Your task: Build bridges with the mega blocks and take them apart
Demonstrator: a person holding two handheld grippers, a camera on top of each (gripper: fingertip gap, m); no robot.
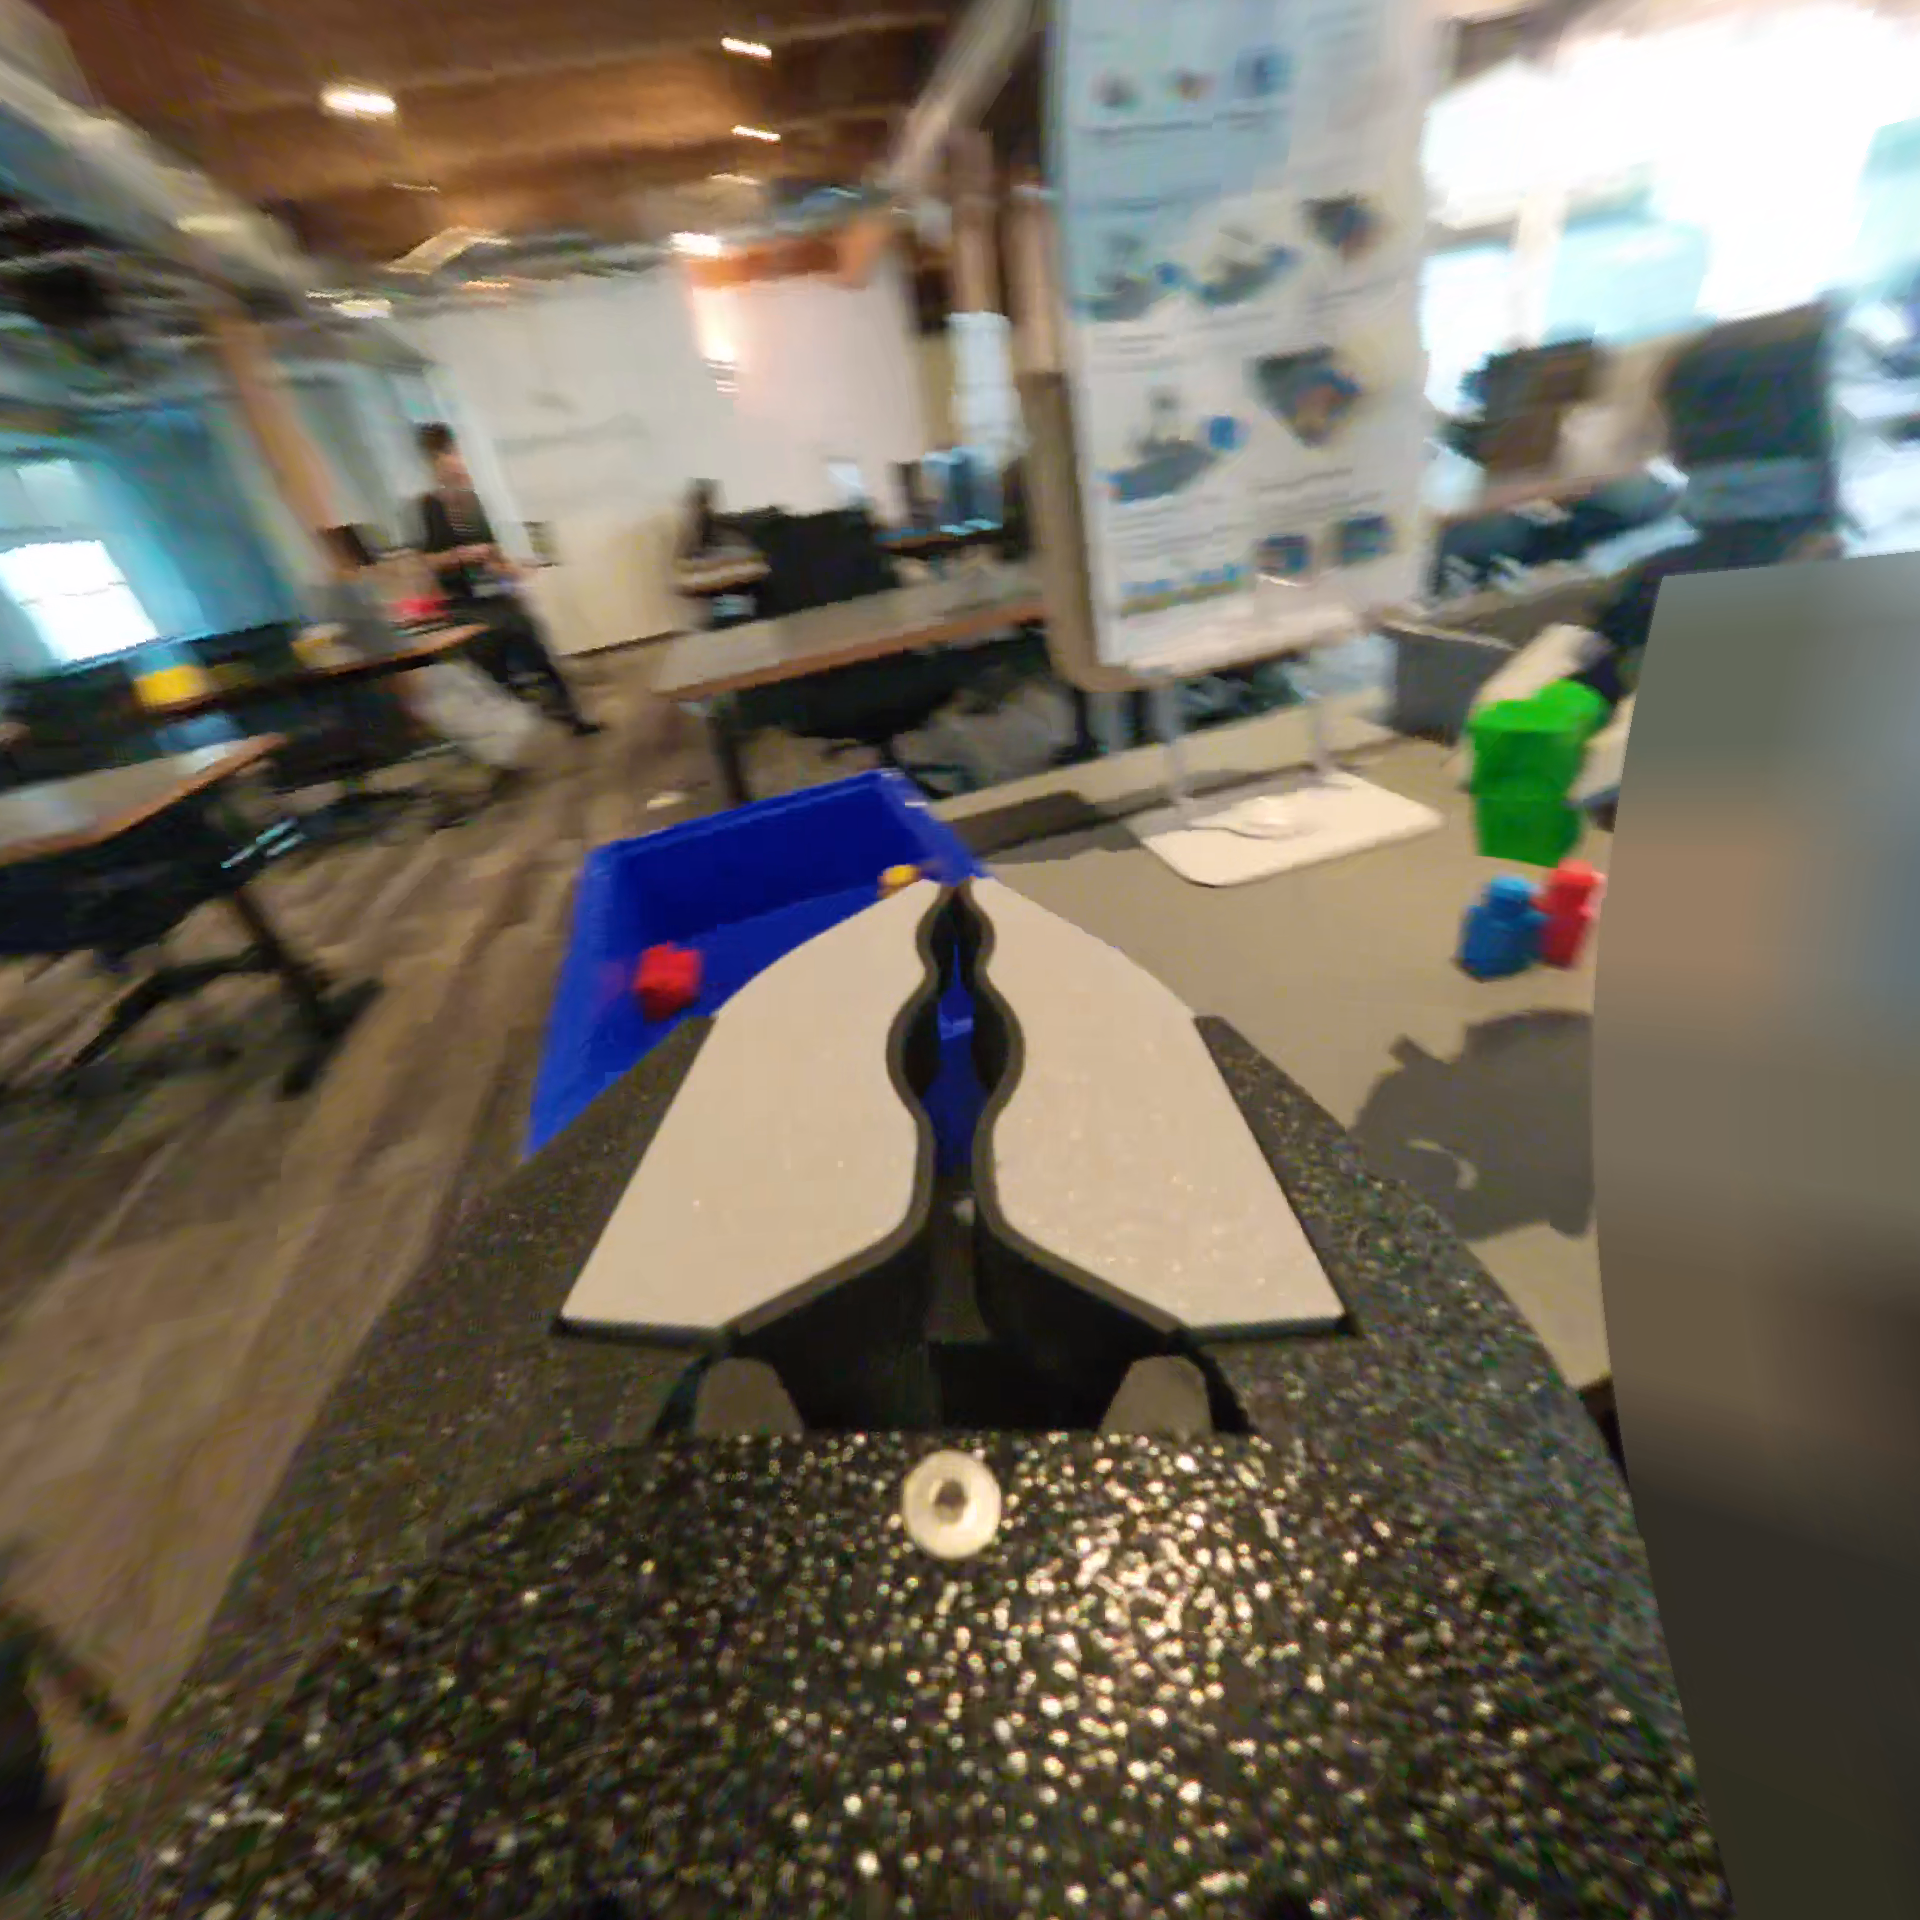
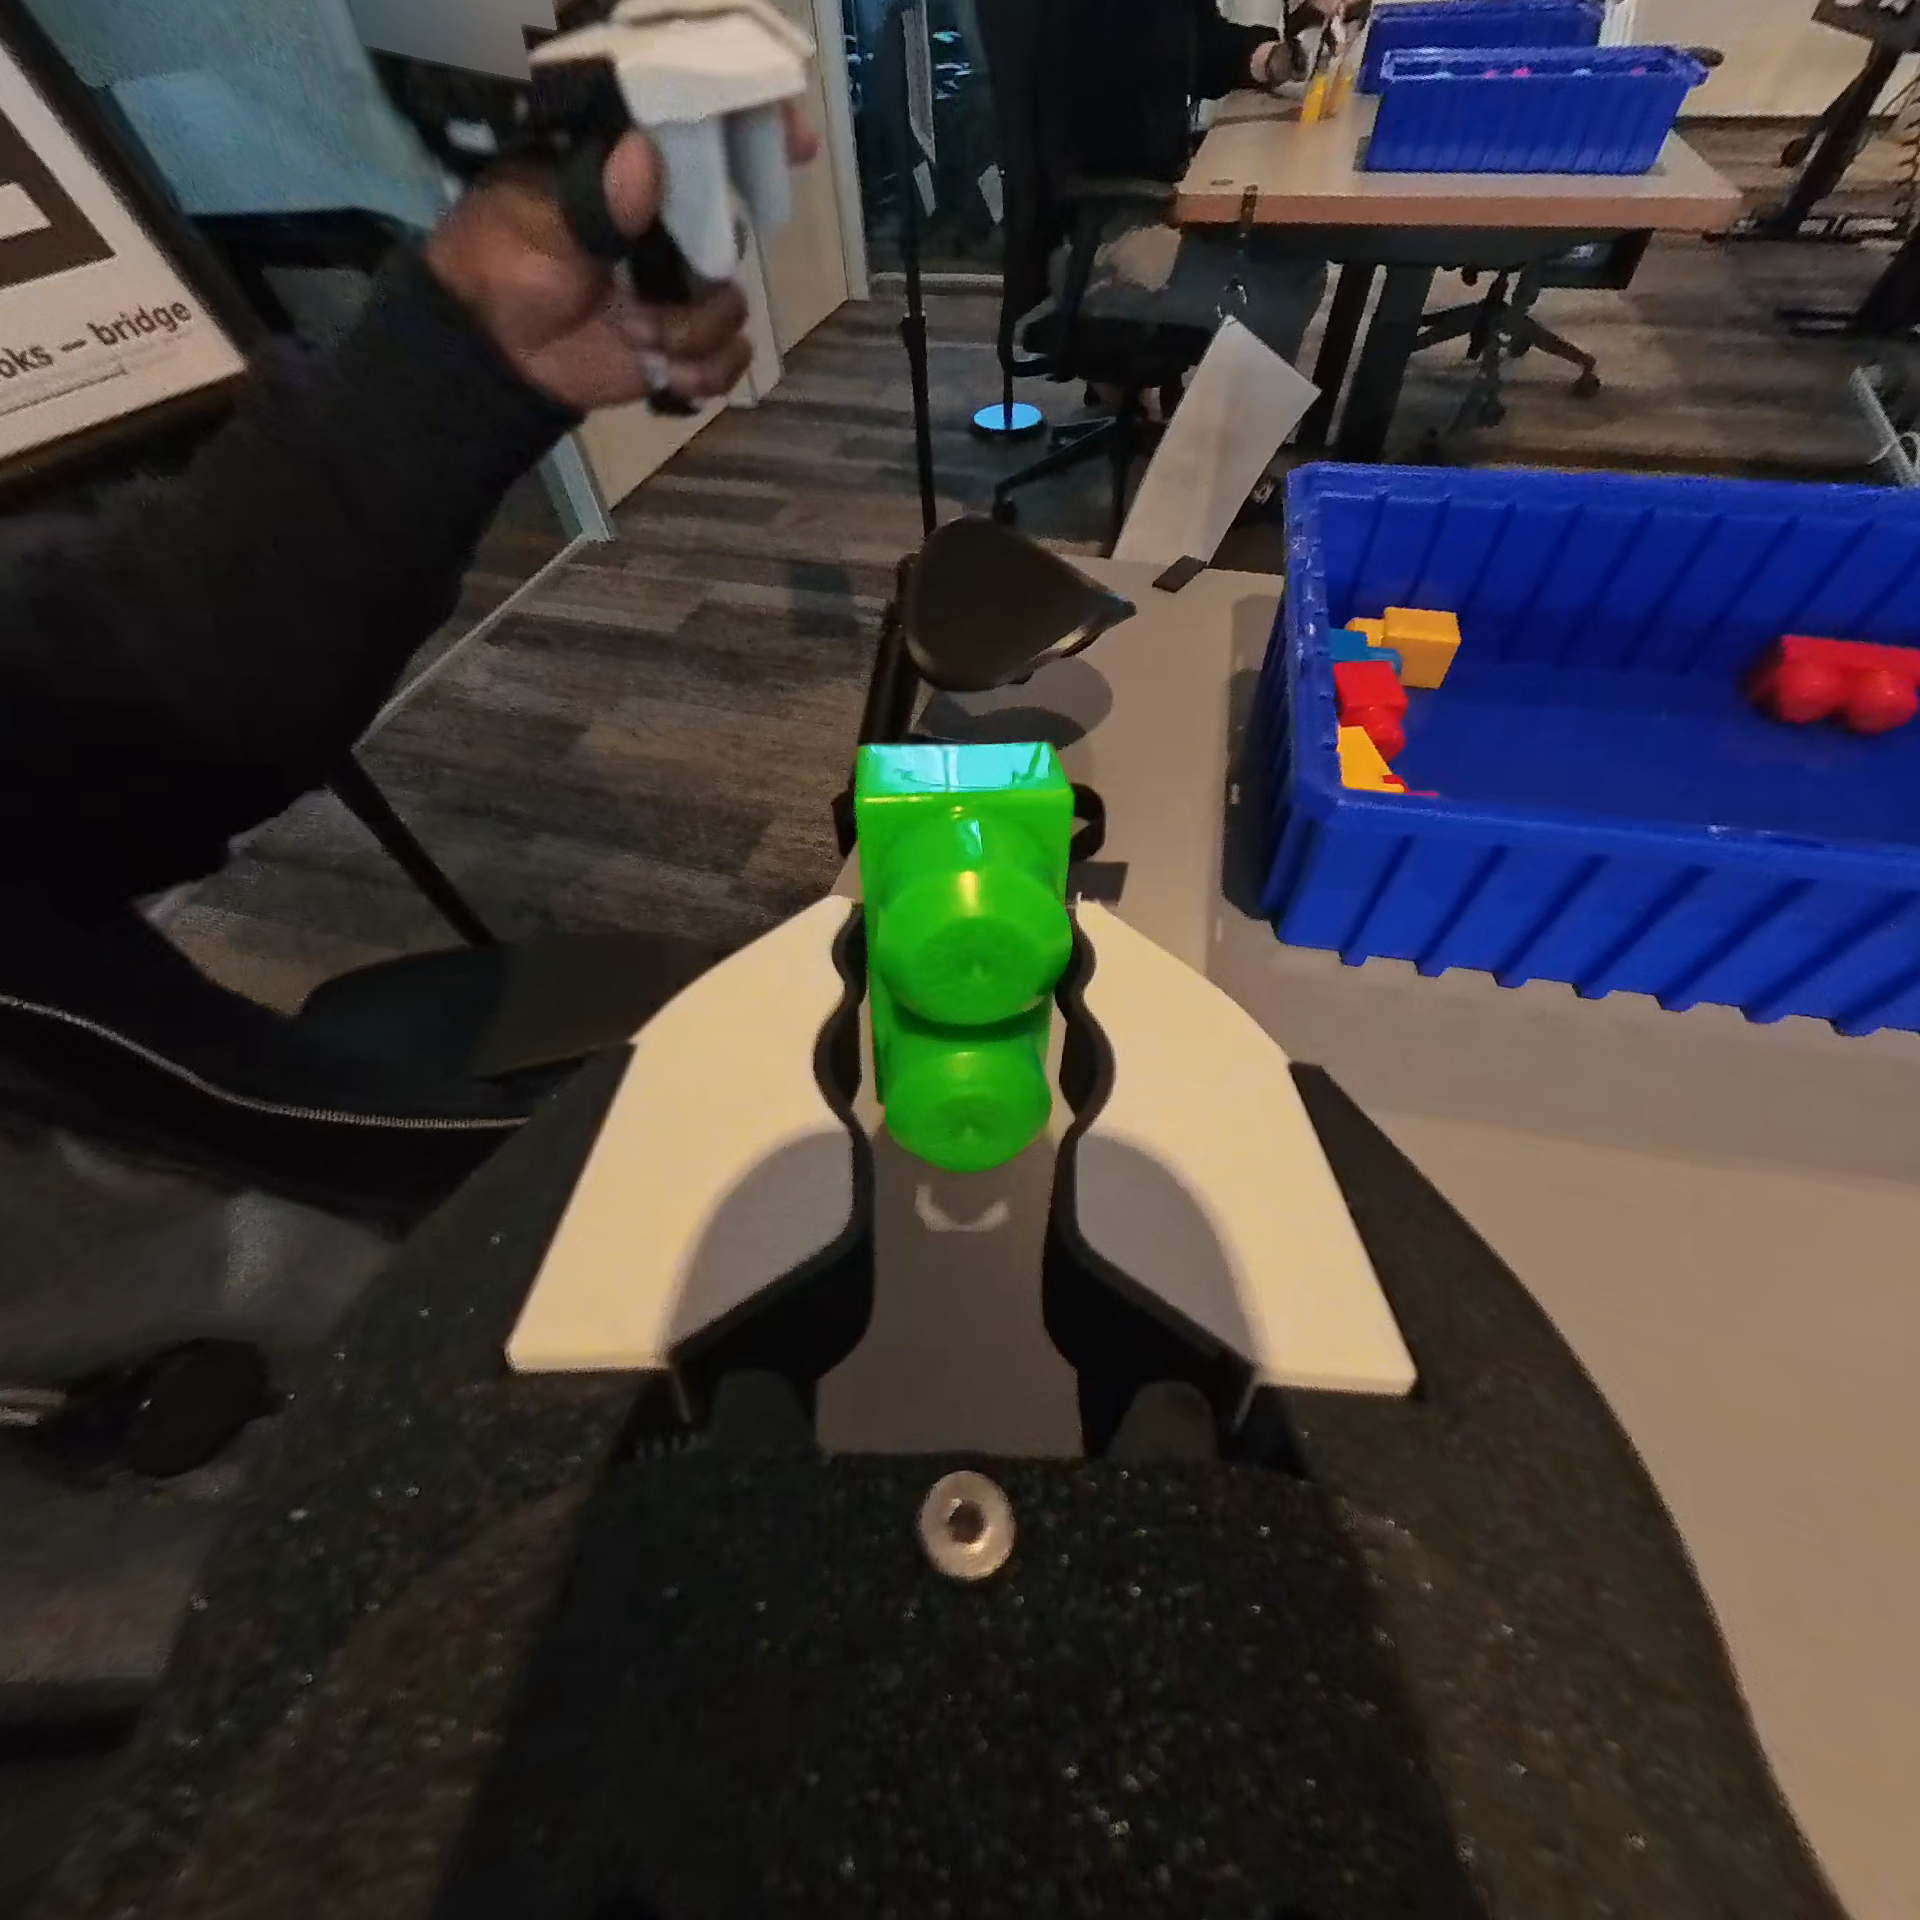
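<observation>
The right hand-held gripper (image 2: pixel 966 935) has its two white fingers (image 2: pixel 727 1122) closed on a green block (image 2: pixel 961 914), which sits between them with its two round studs facing back toward the camera. The block is held above the grey tabletop (image 2: pixel 1558 1247), near that surface's left edge. Just to the right stands a blue bin (image 2: pixel 1558 914) resting on the tabletop. Inside it, a cluster of yellow, blue and red blocks (image 2: pixel 1382 686) lies against the left wall, and a single red block (image 2: pixel 1839 686) lies farther right on the bin floor.

In the right wrist view, the person's left hand (image 2: pixel 592 291) is raised at the upper left, gripping the handle of the left hand-held gripper (image 2: pixel 717 125), well apart from the green block.

The left wrist view is blurred. There, the left hand-held gripper (image 1: pixel 951 894) has its fingers (image 1: pixel 779 1122) drawn almost together, with only a thin wavy gap between them and nothing held. Its tips point toward the blue bin (image 1: pixel 727 862), where a red block (image 1: pixel 665 977) shows on the bin floor. Off to the right on the tabletop (image 1: pixel 1299 956) stand a blue block (image 1: pixel 1496 930) and a red block (image 1: pixel 1569 909) side by side and touching. Above them the green block (image 1: pixel 1527 779) appears.
</observation>
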